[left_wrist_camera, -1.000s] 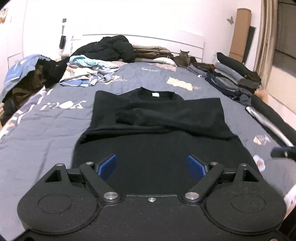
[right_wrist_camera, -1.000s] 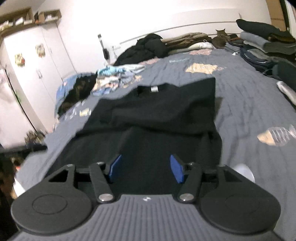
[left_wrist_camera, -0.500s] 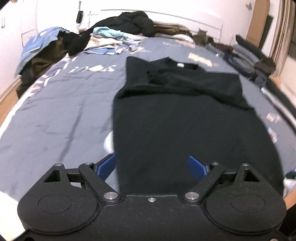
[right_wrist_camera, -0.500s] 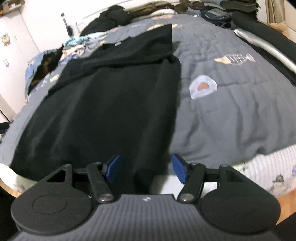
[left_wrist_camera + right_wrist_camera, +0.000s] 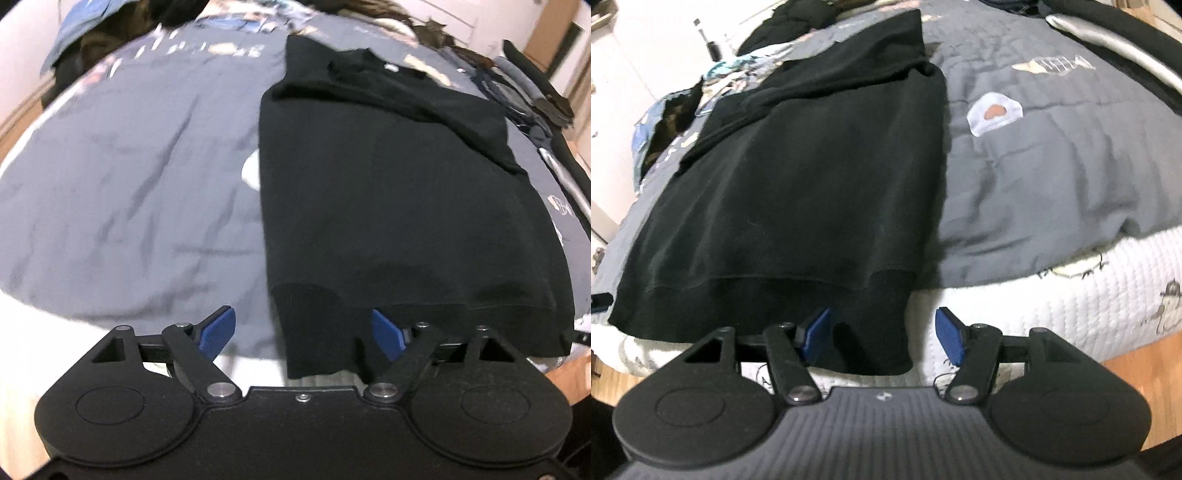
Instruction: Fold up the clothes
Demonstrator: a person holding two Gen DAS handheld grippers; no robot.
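Observation:
A black sweater (image 5: 399, 184) lies flat on the grey bedspread (image 5: 129, 177), sleeves folded across its chest, ribbed hem hanging over the bed's near edge. My left gripper (image 5: 304, 332) is open at the hem's left corner, which sits between its blue pads (image 5: 218, 328). In the right wrist view the same sweater (image 5: 812, 177) fills the left half. My right gripper (image 5: 882, 334) is open at the hem's right corner, with cloth between its blue pads (image 5: 947, 336).
Piles of clothes (image 5: 532, 88) lie along the bed's right side and more at the far left (image 5: 676, 118). The white quilted mattress side (image 5: 1089, 288) and wooden floor (image 5: 1137, 358) show below the bed edge. A silver object (image 5: 1108, 55) rests at the right.
Both grippers dropped from above the sweater's middle down to its hem at the bed's near edge. The left one shifted left, the right one right. The sweater has not moved.

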